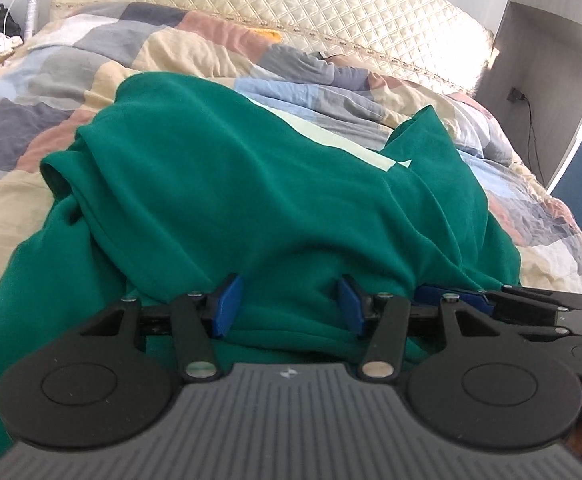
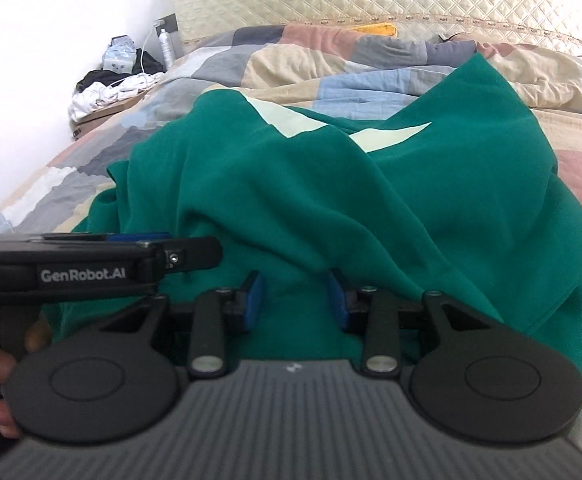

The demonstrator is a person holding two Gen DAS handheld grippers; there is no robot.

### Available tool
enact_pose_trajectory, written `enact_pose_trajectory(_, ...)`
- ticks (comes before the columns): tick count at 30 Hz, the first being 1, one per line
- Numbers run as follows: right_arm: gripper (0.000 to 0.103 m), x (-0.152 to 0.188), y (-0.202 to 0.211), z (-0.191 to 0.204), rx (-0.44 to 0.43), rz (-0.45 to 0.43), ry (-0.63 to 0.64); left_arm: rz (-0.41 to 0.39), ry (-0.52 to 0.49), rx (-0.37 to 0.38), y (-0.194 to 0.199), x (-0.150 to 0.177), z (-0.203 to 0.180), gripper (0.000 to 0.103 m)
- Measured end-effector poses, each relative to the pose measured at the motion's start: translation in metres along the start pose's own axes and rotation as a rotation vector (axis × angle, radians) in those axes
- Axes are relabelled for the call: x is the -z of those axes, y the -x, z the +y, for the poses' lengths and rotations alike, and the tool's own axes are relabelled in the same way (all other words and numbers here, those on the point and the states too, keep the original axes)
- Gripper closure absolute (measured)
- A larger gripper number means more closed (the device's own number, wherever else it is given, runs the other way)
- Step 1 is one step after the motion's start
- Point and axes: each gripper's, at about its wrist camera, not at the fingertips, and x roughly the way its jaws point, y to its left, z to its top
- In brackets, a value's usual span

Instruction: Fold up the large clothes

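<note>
Blue-padded left gripper (image 1: 289, 308) seen parted over crumpled green fleece garment (image 1: 251, 184); right gripper (image 2: 297, 300) likewise parted, lower centre; patchwork quilt (image 1: 71, 64) spread beneath.

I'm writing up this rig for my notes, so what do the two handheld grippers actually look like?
Both match. The left gripper and the right gripper each have a grey ribbed body, two round black discs, black linkage arms with silver pivot pins, and blue finger pads. In the right wrist view, the left gripper's side carries white "GenRobot.AI" lettering. No cables or sleeves are visible.
</note>
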Motion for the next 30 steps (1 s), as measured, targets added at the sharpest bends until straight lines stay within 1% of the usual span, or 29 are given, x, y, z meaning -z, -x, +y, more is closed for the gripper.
enact_pose_trajectory(3,0.066,0.000,0.011,0.002,0.005,0.002,-0.021,-0.018,0.001,-0.010,0.016,0.000,-0.004,0.044)
enact_pose_trajectory(8,0.064,0.003,0.055,-0.001,0.007,-0.018,-0.088,-0.032,0.036,-0.041,0.059,0.003,-0.002,0.044)
enact_pose_trajectory(13,0.064,0.011,0.098,-0.008,0.059,-0.020,-0.145,-0.022,0.084,-0.102,0.112,0.011,0.012,0.044)
enact_pose_trajectory(15,0.063,0.018,0.113,-0.010,0.102,-0.001,-0.164,-0.022,0.127,-0.120,0.132,0.015,0.021,0.044)
enact_pose_trajectory(16,0.061,0.022,0.119,-0.011,0.126,0.015,-0.172,-0.025,0.162,-0.116,0.141,0.018,0.025,0.044)
enact_pose_trajectory(18,0.061,0.029,0.132,-0.010,0.145,0.026,-0.186,-0.016,0.230,-0.098,0.157,0.026,0.034,0.044)
enact_pose_trajectory(19,0.061,0.032,0.138,-0.010,0.151,0.029,-0.196,-0.006,0.252,-0.100,0.162,0.030,0.037,0.044)
enact_pose_trajectory(21,0.061,0.037,0.145,-0.012,0.164,0.031,-0.219,0.016,0.267,-0.130,0.171,0.036,0.043,0.044)
enact_pose_trajectory(24,0.060,0.045,0.153,-0.021,0.172,0.043,-0.303,0.041,0.286,-0.193,0.183,0.042,0.054,0.043)
enact_pose_trajectory(28,0.059,0.057,0.158,-0.041,0.129,0.054,-0.466,0.063,0.415,-0.245,0.195,0.044,0.085,0.043)
enact_pose_trajectory(29,0.058,0.059,0.158,-0.046,0.129,0.059,-0.504,0.063,0.438,-0.262,0.197,0.044,0.091,0.041)
enact_pose_trajectory(30,0.046,0.062,0.157,-0.050,0.136,0.065,-0.534,0.064,0.465,-0.289,0.198,0.045,0.098,0.040)
